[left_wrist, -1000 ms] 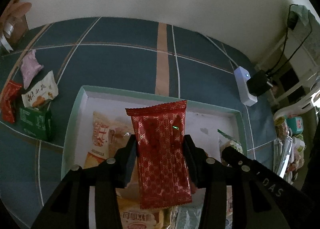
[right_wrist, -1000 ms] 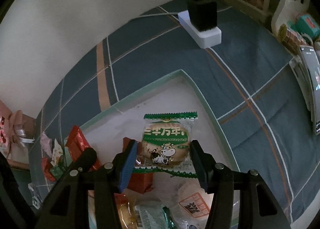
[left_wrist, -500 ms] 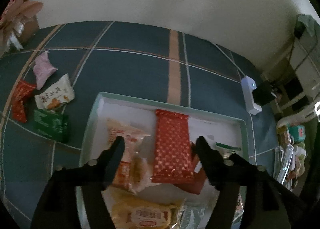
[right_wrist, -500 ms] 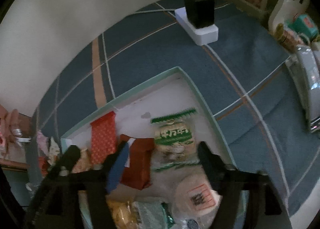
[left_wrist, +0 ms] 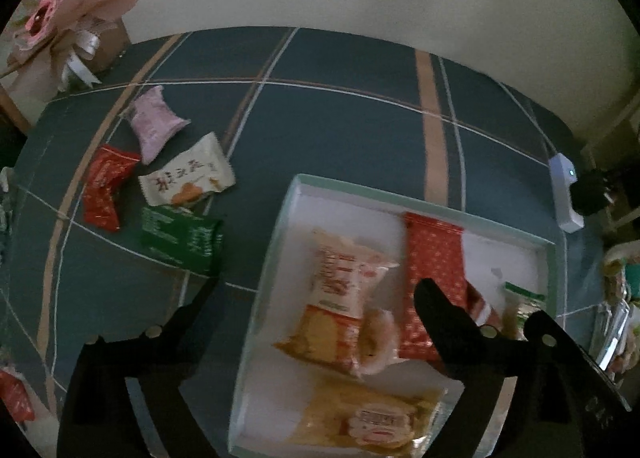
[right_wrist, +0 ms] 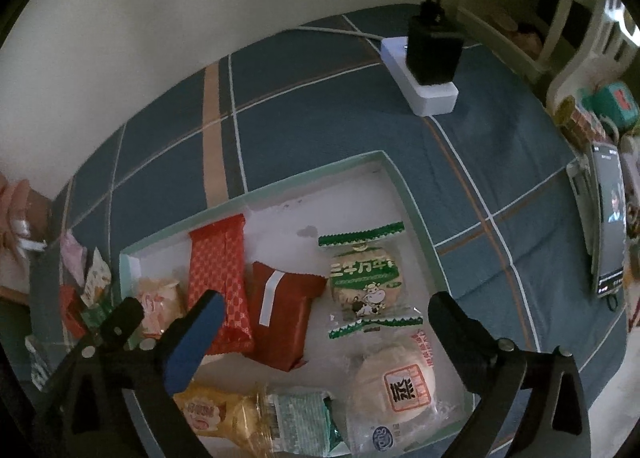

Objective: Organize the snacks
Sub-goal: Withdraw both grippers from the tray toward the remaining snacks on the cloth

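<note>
A white tray with a mint rim (left_wrist: 420, 204) (right_wrist: 404, 188) lies on the blue checked cloth and holds several snack packets. The red patterned packet (left_wrist: 434, 266) (right_wrist: 218, 266) lies flat in it. The green-and-white milk biscuit packet (right_wrist: 364, 278) lies in its right part. My left gripper (left_wrist: 316, 290) is open and empty, over the tray's left edge. My right gripper (right_wrist: 324, 306) is open and empty, above the tray's middle. Loose on the cloth left of the tray lie a pink packet (left_wrist: 154, 124), a white packet (left_wrist: 186, 176), a red packet (left_wrist: 106, 188) and a green packet (left_wrist: 182, 238).
A white power strip with a black plug (right_wrist: 430, 70) (left_wrist: 564, 194) lies beyond the tray's right corner. A phone (right_wrist: 608, 218) and small items stand at the far right. A pink gift bouquet and a box (left_wrist: 76, 30) stand at the far left by the wall.
Both grippers opened and let go: the red patterned packet and the green-and-white biscuit packet now lie in the tray. Both grippers pulled back; the left one shifted left.
</note>
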`<control>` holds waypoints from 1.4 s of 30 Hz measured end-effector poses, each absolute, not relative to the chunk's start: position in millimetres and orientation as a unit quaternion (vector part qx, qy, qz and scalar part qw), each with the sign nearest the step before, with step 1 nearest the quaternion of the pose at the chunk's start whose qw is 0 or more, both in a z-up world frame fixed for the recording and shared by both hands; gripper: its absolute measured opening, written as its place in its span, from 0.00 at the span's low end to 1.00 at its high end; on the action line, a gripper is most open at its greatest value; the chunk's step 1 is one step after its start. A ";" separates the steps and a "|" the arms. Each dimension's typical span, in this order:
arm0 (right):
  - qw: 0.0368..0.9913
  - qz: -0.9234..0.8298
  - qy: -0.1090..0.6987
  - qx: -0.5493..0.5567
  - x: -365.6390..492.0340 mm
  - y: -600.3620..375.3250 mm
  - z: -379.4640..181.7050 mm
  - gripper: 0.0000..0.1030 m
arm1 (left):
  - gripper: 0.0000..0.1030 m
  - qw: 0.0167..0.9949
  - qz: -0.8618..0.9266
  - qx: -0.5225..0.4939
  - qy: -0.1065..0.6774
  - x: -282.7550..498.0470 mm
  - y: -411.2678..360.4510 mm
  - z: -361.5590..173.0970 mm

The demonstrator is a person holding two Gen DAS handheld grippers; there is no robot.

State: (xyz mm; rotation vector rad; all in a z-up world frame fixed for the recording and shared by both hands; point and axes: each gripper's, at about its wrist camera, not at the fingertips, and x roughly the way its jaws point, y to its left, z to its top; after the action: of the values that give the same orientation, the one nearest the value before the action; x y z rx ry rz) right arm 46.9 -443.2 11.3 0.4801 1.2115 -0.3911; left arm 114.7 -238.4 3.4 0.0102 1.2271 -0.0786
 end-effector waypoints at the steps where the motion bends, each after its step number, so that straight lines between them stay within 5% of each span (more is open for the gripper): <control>1: 0.778 -0.179 0.562 0.217 48.1 -441.3 11.4 1.00 | 0.92 0.817 -0.032 0.006 0.576 115.2 -236.2 2.9; 5: 0.775 -0.181 0.569 0.206 49.9 -436.6 13.4 1.00 | 1.00 0.818 -0.003 0.023 0.574 117.5 -226.9 0.6; 42: 0.789 -0.119 0.589 0.129 84.1 -317.5 34.4 1.00 | 1.00 0.831 0.083 -0.012 0.550 130.6 -90.7 33.6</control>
State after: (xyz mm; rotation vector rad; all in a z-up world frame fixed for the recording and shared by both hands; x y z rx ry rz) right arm 84.1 -317.5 34.4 0.2788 1.2675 -0.2554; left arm 130.6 -90.7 33.6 -0.0264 1.1655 0.1762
